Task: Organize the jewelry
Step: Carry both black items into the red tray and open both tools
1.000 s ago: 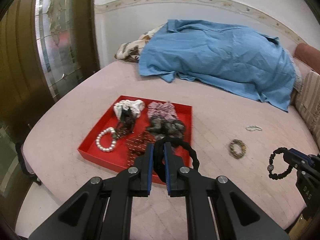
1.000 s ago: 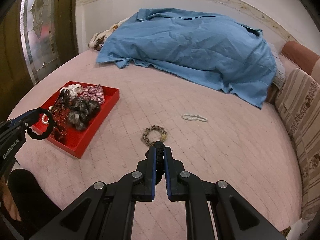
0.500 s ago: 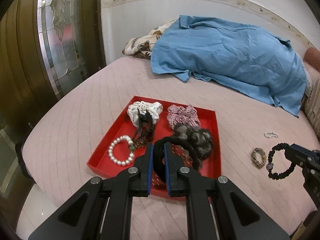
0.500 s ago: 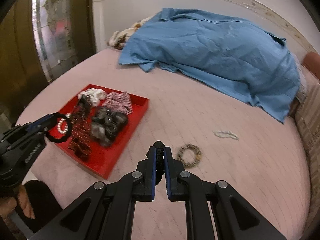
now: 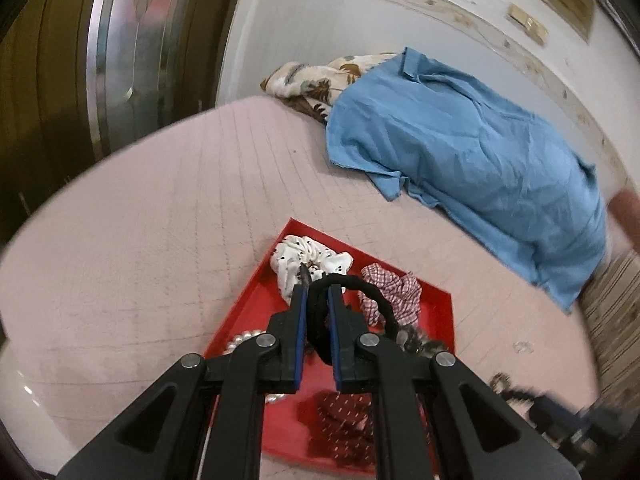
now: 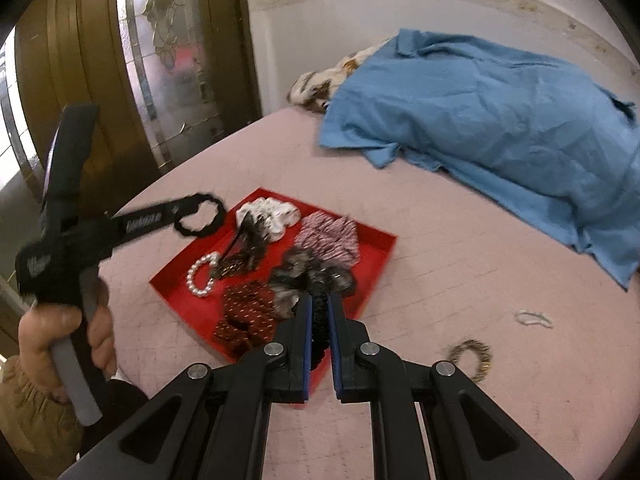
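Right gripper (image 6: 320,316) clamped on black beaded bracelet (image 6: 319,332), near tray edge; left gripper (image 5: 318,300) pinching black hair tie (image 5: 360,300) over the tray. Risk: released early, bracelet lands on bed (image 6: 460,280). Red tray (image 6: 376,268) holds scrunchies, pearl bracelet (image 6: 202,276). Farther right, two bracelets loose.

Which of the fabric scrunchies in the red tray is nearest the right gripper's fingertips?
The dark grey furry scrunchie, just past the right gripper. The dark red dotted one lies leftward; the red-white checked and white spotted ones lie farther back.
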Motion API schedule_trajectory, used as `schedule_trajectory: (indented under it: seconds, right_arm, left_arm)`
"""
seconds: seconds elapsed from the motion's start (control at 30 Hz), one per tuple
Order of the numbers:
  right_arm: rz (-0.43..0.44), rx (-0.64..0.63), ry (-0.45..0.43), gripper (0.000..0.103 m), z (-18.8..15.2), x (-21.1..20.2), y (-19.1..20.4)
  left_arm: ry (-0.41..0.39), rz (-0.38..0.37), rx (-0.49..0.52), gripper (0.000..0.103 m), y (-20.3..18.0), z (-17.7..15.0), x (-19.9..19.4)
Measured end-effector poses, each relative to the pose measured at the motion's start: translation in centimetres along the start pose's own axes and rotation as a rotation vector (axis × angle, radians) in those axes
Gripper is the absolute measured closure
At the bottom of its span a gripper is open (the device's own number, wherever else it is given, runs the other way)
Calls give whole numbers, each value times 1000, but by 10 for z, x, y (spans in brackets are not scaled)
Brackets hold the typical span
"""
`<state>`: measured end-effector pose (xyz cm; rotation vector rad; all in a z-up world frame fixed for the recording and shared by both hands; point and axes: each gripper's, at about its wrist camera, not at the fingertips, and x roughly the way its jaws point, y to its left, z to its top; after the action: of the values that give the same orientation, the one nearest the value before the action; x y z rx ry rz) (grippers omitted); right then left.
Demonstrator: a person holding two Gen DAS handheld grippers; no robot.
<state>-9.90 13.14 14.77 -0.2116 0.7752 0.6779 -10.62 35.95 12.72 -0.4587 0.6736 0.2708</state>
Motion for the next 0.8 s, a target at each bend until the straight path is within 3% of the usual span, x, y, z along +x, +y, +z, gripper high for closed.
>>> schedule_trajectory:
  seconds: [0.1,0.37,0.6,0.8]
  right_arm:
    - [11,-21,31,94,-3,16,8]
    - [23,-34,50,94,3,38,14]
    - [45,-17,36,94,26,53,14]
    - [64,-4,30,94,49,73,13]
  left_arm:
    - [27,-41,-41,93,5,4,16]
    - [61,-31,-45,93,7,-2,41]
    - [72,-21,-33,93,11,-14,26]
    - [60,35,15,93,7,-21,13]
